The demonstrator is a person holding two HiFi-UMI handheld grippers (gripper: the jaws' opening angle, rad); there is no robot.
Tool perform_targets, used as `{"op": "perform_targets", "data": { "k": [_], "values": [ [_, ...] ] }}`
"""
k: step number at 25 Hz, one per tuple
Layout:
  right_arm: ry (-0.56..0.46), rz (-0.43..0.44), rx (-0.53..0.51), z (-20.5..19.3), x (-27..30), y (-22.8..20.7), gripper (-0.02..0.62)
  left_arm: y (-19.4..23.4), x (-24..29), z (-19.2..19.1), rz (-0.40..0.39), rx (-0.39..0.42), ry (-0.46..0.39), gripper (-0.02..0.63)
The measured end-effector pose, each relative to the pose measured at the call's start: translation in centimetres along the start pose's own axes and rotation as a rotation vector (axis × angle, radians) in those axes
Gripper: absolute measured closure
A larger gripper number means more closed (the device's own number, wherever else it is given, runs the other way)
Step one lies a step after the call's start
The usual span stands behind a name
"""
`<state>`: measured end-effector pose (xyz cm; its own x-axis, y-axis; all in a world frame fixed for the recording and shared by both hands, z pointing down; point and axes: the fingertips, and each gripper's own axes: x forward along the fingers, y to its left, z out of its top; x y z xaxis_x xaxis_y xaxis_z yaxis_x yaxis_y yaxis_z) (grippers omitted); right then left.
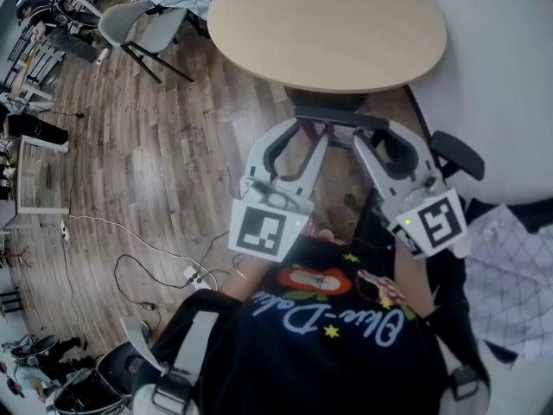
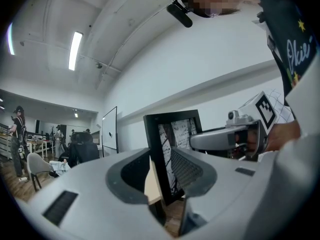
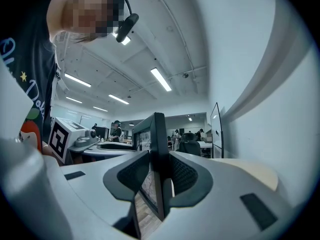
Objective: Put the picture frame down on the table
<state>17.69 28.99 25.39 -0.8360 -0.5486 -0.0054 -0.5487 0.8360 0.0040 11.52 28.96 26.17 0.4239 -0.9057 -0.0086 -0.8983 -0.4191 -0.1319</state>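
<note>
**A:** Start with the head view. Where is the picture frame?

**B:** The picture frame (image 1: 341,118) shows edge-on and upright, hanging between the two claws. It sits just short of the near rim of the round worktop (image 1: 328,33), with the wooden floor (image 1: 173,145) below, so it is not set down yet. The left claw (image 1: 302,132) has one end and the right claw (image 1: 384,137) has the other.

**A:** And the left claw view?

**B:** Its jaws are clamped on the frame's black border, low down on one side. One ribbed pad (image 2: 192,170) lies against the front, where there is a black-and-white print. The frame leans a little in the grip, and the other claw shows beyond it.

**A:** The right claw view?

**B:** It is much the same. The jaws are closed on the thin edge of the frame, which stands between them like a blade, with a pad on each face.

**A:** How will it handle?

**B:** I'd judge it light and stiff, so it won't sag between two holds. The front may be glazed, which would make it fragile, and the smooth border could slip. It is best held by the border at both ends, as it is now, and never squeezed across the middle. I would touch the bottom edge down gently.
</note>
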Motion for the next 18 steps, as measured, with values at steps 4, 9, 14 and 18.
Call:
{"op": "perform_targets", "data": {
  "k": [4,9,14,18],
  "values": [
    [-0.001,-0.037,-0.011,0.2,1.5,-1.7,0.499,1.4,2.2,0.2,-0.038,0.005,-0.02,0.492],
    [-0.005,-0.091,-0.02,0.6,3.8,-3.9,0.499,3.4,4.9,0.3,-0.093,0.011,-0.038,0.492],
    [0.003,-0.123,-0.015,0.5,6.1,-5.7,0.499,5.5,7.2,0.0,-0.125,0.011,-0.042,0.492],
    [0.01,-0.118,-0.014,0.3,8.4,-6.3,0.499,7.7,8.2,-0.7,-0.12,-0.008,-0.038,0.491]
  ]
}}
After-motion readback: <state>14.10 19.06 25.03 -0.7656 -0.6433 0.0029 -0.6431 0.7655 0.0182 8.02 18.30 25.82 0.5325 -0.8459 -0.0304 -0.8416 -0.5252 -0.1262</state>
